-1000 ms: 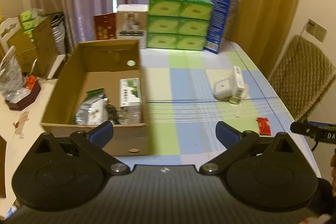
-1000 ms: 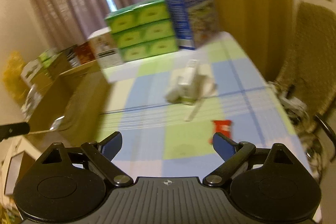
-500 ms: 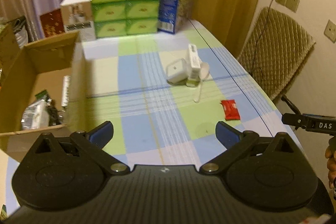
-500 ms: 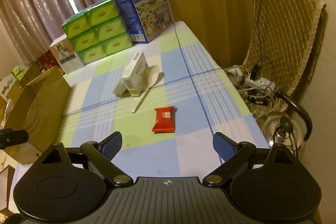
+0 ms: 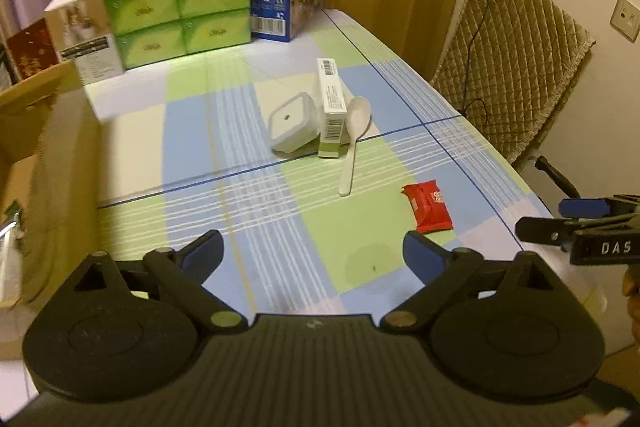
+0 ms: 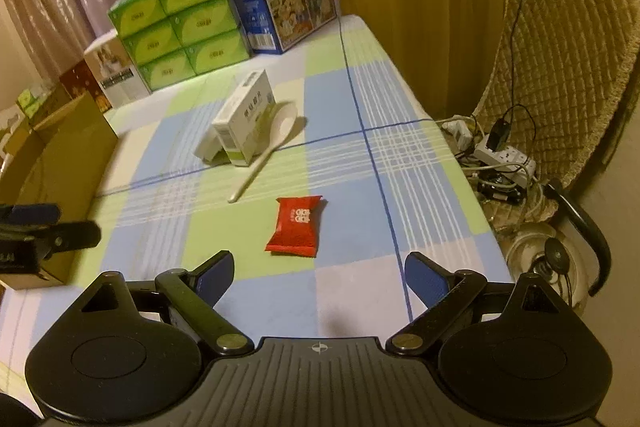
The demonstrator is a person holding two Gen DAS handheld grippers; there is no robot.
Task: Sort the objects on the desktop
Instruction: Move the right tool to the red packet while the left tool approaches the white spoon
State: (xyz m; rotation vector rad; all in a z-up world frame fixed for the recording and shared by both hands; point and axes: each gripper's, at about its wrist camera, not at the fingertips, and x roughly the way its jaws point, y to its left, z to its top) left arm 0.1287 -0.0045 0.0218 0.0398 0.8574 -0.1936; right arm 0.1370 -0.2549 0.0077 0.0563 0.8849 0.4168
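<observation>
Red packet lies ahead of both hand-held grippers

Red packet (image 6: 297, 225) lies flat on the desk (image 6: 352, 179), just ahead of the right hand-held gripper (image 6: 318, 273), whose jaws stand wide and empty. The left hand-held gripper (image 5: 312, 251), empty and closing, has it ahead to the right. Only the left view shows the white tub (image 5: 292, 121) clearly beside the carton (image 5: 331, 107) and spoon (image 5: 354, 139); only the right shows the floor power strip (image 6: 506, 155).

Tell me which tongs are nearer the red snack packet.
Right. The right tongs hang open just short of the red snack packet, which lies straight ahead; the left tongs, jaws closing on nothing, sit off to its left.
</observation>
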